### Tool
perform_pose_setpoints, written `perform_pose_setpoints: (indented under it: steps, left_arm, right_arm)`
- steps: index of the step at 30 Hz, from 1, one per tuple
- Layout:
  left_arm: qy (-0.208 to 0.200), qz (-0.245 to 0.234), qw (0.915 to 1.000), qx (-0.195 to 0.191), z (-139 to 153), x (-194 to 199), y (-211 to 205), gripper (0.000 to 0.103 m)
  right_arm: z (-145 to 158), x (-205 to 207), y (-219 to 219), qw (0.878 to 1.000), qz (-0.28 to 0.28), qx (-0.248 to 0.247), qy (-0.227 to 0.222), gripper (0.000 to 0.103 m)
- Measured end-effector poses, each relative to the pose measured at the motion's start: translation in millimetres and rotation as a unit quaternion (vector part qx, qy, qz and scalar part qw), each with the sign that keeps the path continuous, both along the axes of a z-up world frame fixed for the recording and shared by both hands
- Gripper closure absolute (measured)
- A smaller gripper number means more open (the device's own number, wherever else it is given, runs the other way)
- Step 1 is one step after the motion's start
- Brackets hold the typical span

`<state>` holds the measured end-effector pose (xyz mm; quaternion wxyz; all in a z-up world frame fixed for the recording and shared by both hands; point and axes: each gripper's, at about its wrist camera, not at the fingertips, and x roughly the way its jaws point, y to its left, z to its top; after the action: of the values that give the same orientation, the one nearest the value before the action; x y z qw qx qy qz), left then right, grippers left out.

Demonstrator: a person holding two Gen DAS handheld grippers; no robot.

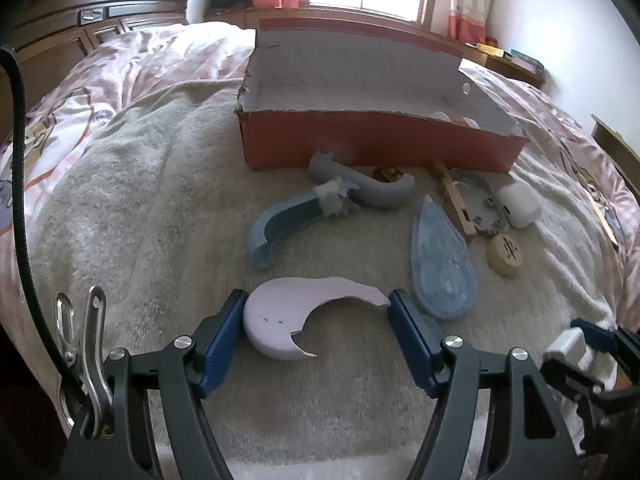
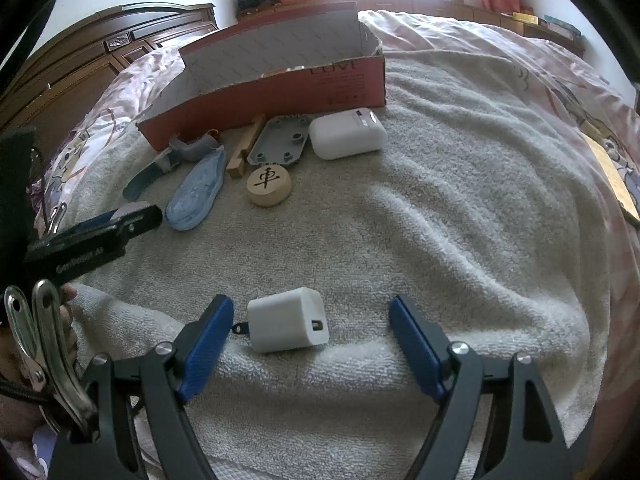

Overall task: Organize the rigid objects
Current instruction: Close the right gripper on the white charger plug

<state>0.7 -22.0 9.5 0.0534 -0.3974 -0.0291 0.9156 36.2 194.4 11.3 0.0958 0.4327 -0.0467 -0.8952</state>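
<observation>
A broken lilac plastic shard [image 1: 276, 320] lies on the grey towel [image 1: 160, 200], and my left gripper [image 1: 316, 308] is shut on it, its blue pads touching both ends. In the right wrist view that left gripper [image 2: 132, 216] shows at the left edge. My right gripper [image 2: 312, 312] stands open around a white charger cube [image 2: 286, 320], with a gap on each side. The open red cardboard box [image 1: 380, 148] stands behind a row of loose pieces: a blue teardrop shell [image 1: 442, 264], a blue curved piece [image 1: 280, 220] and a grey curved piece [image 1: 360, 184].
A wooden stick [image 2: 244, 148], a grey plate [image 2: 280, 140], a white case [image 2: 348, 134] and a round wooden chess piece [image 2: 268, 182] lie before the box [image 2: 280, 92]. The pink quilt, the dark headboard [image 1: 80, 40] and a window sill surround the towel. Bare towel spreads to the right.
</observation>
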Motion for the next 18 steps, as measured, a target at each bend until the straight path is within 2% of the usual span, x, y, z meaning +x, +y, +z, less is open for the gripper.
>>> perform_pose_setpoints:
  steps: [6,8,10,12,15,18]
  left_arm:
    - [0.002,-0.004,1.0000,0.005,-2,2,-2,0.031]
    - [0.004,-0.004,1.0000,0.004,-2,3,-2,0.031]
    - [0.004,-0.005,1.0000,0.003,-2,3,-2,0.031]
    - [0.005,-0.005,1.0000,0.004,-2,3,-1,0.031]
    - [0.007,-0.006,0.9999,0.005,-3,4,-1,0.031]
    - [0.008,-0.007,0.9999,0.005,-3,4,-2,0.031]
  right_arm:
    - [0,2,-4,1.000,-0.001,0.017,0.002,0.022]
    - [1,4,-5,1.000,-0.003,0.022,0.005,0.029]
    - [2,6,-6,1.000,0.000,0.023,0.009,0.045]
    - [4,7,-10,1.000,0.010,0.025,0.013,0.054]
    - [6,6,-15,0.999,0.016,0.038,0.020,0.062]
    - [8,0,-18,0.999,0.023,0.039,0.020,0.062]
